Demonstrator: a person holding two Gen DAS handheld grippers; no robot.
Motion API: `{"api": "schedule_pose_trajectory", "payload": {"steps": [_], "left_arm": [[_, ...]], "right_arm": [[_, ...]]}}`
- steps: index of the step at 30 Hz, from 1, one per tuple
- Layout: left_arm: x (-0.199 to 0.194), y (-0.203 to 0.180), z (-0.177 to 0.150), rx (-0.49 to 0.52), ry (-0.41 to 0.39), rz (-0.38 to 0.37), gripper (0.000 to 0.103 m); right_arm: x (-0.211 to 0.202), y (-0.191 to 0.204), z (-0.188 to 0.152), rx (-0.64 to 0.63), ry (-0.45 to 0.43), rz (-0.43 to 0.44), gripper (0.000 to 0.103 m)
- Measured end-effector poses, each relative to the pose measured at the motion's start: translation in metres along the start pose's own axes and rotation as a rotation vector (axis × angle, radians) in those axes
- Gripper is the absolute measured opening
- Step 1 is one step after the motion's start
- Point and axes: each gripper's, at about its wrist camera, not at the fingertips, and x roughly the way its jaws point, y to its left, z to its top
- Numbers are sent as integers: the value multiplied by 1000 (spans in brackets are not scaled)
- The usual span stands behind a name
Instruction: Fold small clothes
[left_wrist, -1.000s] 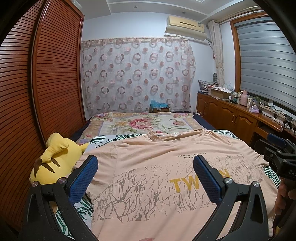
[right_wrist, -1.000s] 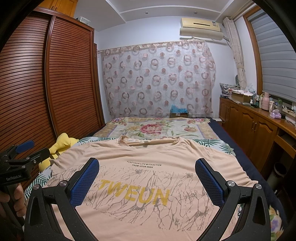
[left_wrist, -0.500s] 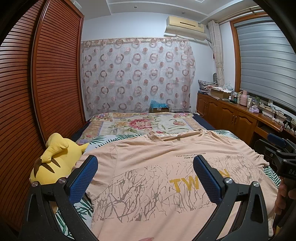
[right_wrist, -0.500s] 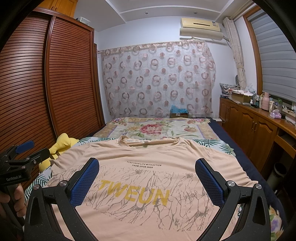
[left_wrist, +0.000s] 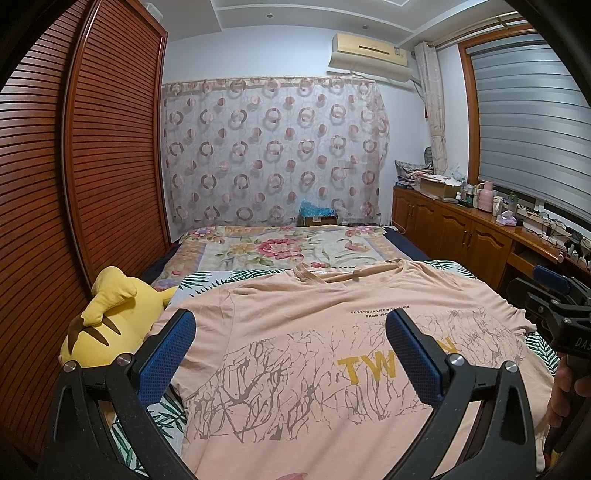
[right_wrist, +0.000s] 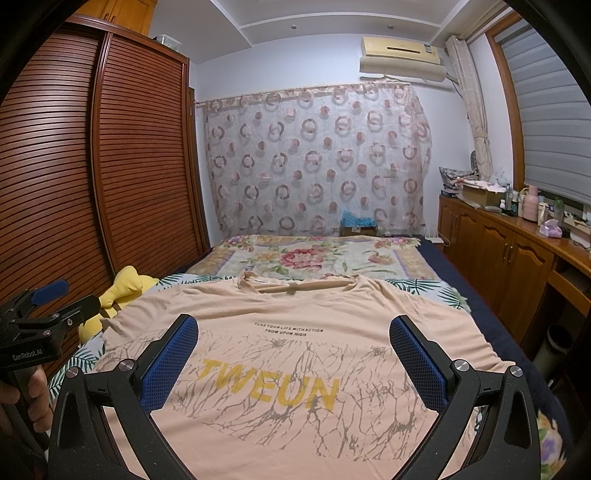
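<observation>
A peach T-shirt (left_wrist: 295, 350) with yellow "TWEUN" lettering and a grey branch print lies flat, front up, on the bed, collar at the far end; it also shows in the right wrist view (right_wrist: 288, 354). My left gripper (left_wrist: 290, 343) is open and empty, held above the shirt's left half. My right gripper (right_wrist: 293, 347) is open and empty, held above the shirt's middle. Each gripper appears in the other's view: the right one (left_wrist: 557, 295) at the shirt's right edge, the left one (right_wrist: 48, 299) at its left edge.
A yellow plush toy (left_wrist: 107, 325) lies on the bed left of the shirt. A floral quilt (left_wrist: 288, 251) covers the far bed. A slatted wooden wardrobe (left_wrist: 92, 166) runs along the left. Wooden cabinets (right_wrist: 509, 258) with clutter line the right wall.
</observation>
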Motion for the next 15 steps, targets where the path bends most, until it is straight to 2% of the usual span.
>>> {"api": "schedule_pose_trajectory", "payload": {"steps": [15], "left_arm": [[0,0,-1,0,0,1,103]], "right_arm": [[-1,2,2,-2,0,4,103]]}}
